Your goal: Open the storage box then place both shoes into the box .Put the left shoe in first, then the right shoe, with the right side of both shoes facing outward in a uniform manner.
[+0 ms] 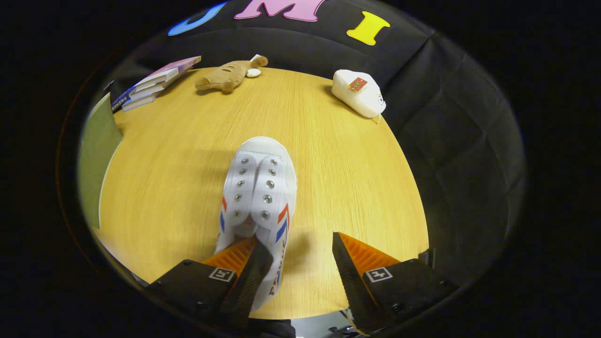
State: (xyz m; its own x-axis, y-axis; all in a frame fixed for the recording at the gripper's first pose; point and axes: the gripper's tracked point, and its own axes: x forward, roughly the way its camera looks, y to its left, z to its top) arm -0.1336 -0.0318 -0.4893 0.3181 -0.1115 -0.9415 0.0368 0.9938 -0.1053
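The gripper (296, 256) is spread wide, holding nothing. The white canvas shoe with red and blue stripes (257, 197) lies on the round wooden table (164, 188), its heel under the left finger, toe pointing away.

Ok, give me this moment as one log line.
fingers: open | white shoe: on table, heel at left finger, right finger clear | grasp: not yet

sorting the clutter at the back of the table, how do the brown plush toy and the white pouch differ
The brown plush toy is long and tan, lying beside the books; the white pouch is blocky and white, with a small coloured patch, lying alone. Both lie far beyond the open tongs and the shoe.
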